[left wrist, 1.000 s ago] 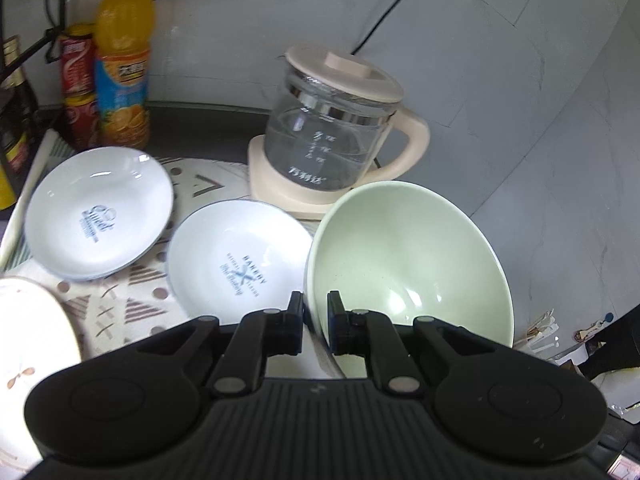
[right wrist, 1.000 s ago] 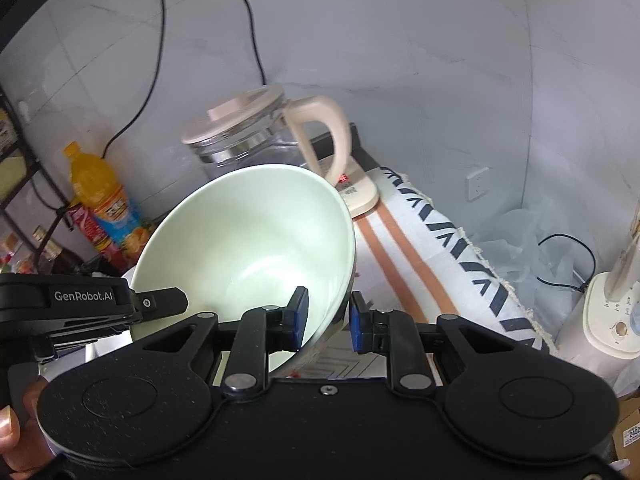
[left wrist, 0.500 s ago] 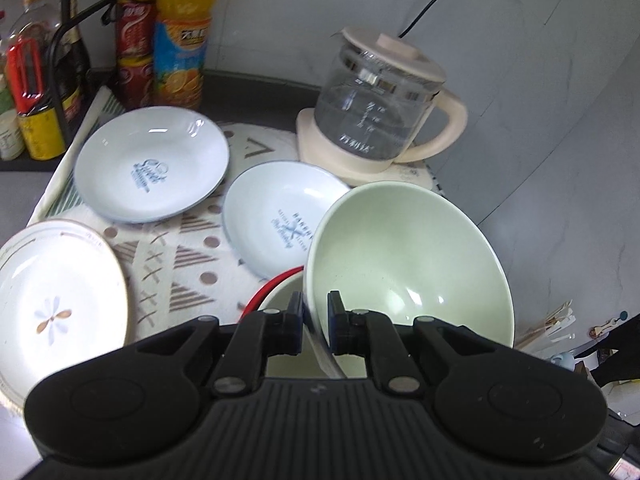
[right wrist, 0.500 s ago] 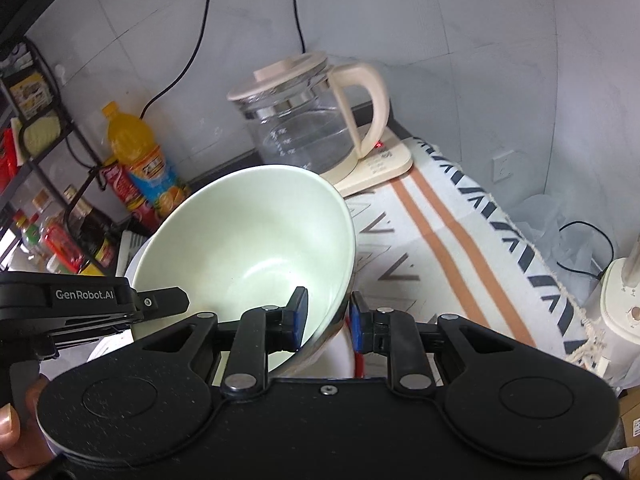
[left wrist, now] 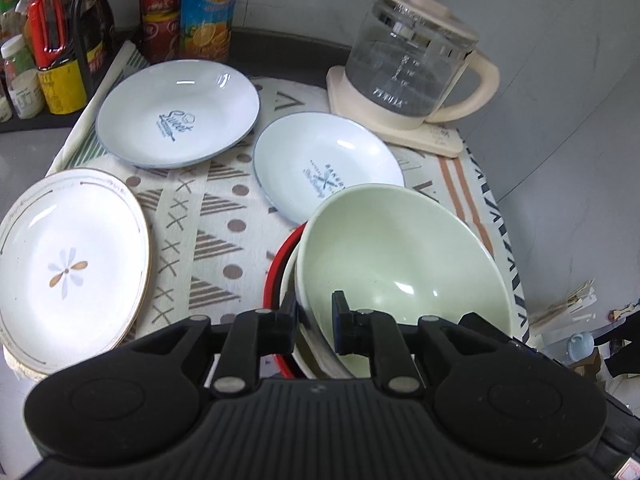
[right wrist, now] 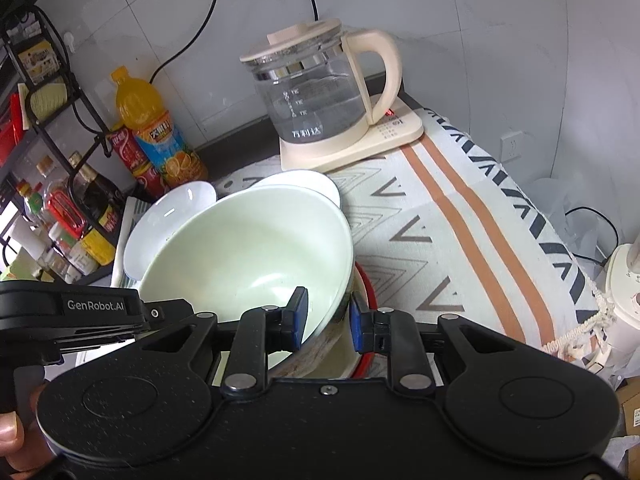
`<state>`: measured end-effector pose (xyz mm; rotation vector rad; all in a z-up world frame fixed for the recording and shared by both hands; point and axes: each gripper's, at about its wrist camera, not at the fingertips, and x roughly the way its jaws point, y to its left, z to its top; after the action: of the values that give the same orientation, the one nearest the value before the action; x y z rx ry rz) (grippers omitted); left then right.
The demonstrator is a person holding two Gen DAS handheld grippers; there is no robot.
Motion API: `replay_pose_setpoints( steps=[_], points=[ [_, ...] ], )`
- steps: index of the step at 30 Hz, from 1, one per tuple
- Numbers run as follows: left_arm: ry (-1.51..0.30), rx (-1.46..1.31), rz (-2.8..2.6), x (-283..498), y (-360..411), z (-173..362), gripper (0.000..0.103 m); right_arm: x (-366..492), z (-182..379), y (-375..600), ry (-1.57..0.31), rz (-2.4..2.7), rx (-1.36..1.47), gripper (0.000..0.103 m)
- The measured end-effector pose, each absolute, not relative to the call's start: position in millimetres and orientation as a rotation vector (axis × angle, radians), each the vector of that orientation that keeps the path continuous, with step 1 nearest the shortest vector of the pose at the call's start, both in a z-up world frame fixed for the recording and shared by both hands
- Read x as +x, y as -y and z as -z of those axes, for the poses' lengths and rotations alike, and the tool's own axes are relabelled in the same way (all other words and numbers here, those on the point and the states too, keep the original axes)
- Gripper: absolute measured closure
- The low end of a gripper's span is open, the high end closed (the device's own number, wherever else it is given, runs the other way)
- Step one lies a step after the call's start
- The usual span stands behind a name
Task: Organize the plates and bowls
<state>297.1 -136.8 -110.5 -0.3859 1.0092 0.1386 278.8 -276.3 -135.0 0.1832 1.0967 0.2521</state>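
- Pale green bowl point(left wrist: 400, 264): tilted, held at its near rim from two sides, set into a cream bowl point(left wrist: 289, 280) that sits inside a red-rimmed bowl point(left wrist: 274, 268) on the patterned tablecloth point(left wrist: 208, 216)
- Left gripper point(left wrist: 314, 322): jaws have just been opening a little, the gap between them narrow; the green bowl's rim stands between the pads, and whether they still press on it I cannot tell
- Right gripper point(right wrist: 328, 318): jaws narrowly apart, blue pads clamped on the opposite side of the green bowl's rim
- Blue-rimmed dish with crossed-cutlery print point(left wrist: 326, 170): on the cloth, just behind the stacked bowls
- Blue-rimmed dish with script print point(left wrist: 176, 118): further back, to the left
- Gold-rimmed plate with flower motif point(left wrist: 68, 268): left of the stack
- Glass kettle point(left wrist: 404, 68): on its cream base at the back
- Orange juice bottle point(right wrist: 154, 132): against the wall, beside red cans point(left wrist: 160, 12)
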Motion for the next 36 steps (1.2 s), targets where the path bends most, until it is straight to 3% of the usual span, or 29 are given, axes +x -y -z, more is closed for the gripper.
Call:
replay_pose_setpoints(
  steps=[11,18,28,36],
  points=[
    [-1.0,-0.373,-0.151,296.3,134.4,107.7,0.085,272.4,143.8,275.7,-1.123,-0.246,0.183,0.075],
    [-0.976,-0.371,-0.189,291.3,126.9,100.2,0.061,271.1,133.9,274.5,-1.09,-0.264,0.167,0.063],
    [-0.987,-0.379,-0.266,273.8,107.6,105.1,0.045,262.2,135.2,281.8,-1.092,-0.248,0.144,0.054],
    [-1.017,-0.382,-0.298,261.3,98.8,110.5,0.043,250.0,141.4,286.5,-1.121,-0.238,0.135,0.047]
  ],
)
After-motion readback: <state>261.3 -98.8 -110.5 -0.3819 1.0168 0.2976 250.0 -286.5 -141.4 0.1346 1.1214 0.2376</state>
